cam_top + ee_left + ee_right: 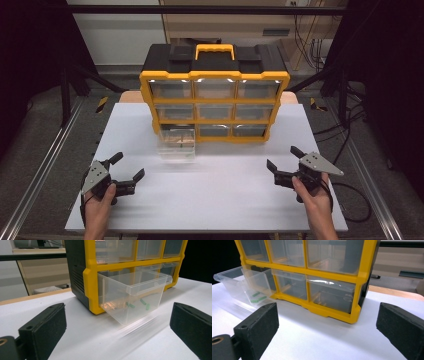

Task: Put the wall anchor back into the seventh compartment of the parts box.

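White tabletop carries a yellow organizer (215,95); its bottom-left clear drawer (177,145) sits pulled out, centre-left of the high view (small green pieces inside). Both the left gripper (125,170) and right gripper (282,159) hang spread, empty. Approach the drawer's front lip squarely, gripping gently.

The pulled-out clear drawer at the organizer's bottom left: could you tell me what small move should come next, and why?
Probably bring the left hand-held gripper forward to the drawer. It is the nearer one, its jaws stand open and empty, and the drawer juts from the organizer with small green pieces inside, so either reaching in or pushing it shut starts there.
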Demonstrator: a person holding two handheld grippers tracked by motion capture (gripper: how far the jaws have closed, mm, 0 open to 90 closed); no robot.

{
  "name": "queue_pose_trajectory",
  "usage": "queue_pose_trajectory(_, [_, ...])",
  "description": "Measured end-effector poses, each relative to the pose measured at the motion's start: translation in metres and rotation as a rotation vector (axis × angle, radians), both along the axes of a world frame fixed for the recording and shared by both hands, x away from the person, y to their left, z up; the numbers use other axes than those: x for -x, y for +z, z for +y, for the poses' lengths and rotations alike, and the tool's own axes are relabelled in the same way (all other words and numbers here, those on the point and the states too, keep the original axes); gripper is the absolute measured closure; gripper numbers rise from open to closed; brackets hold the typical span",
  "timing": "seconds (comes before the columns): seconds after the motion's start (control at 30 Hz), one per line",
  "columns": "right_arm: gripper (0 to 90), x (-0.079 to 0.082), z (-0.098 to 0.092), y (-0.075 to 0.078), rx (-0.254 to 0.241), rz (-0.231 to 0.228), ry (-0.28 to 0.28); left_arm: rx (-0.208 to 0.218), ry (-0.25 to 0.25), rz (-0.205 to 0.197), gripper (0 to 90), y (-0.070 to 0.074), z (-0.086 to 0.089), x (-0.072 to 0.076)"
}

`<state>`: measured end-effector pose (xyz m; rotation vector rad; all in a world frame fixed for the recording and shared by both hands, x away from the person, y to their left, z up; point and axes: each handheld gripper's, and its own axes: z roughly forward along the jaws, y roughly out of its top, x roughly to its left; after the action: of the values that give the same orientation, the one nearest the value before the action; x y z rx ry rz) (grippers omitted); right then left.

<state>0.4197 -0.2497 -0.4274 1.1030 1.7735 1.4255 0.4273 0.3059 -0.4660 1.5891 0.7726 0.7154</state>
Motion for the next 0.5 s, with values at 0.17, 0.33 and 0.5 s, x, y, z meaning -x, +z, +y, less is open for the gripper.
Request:
queue_pose_trajectory(0.17, [4.8, 0.005, -0.003, -0.007, -0.009, -0.001, 0.0, -0.002, 0.001, 0.003, 0.7, 0.0, 0.0, 0.0])
queue_pose_trajectory(0.33, [4.9, 0.008, -0.004, -0.013, -0.007, -0.006, 0.003, -0.003, -0.001, 0.002, 0.7, -0.001, -0.001, 0.0])
queue_pose_trajectory(0.5, [5.0, 0.01, -0.004, -0.019, -0.01, -0.002, 0.001, -0.005, -0.001, 0.002, 0.7, -0.001, -0.001, 0.0])
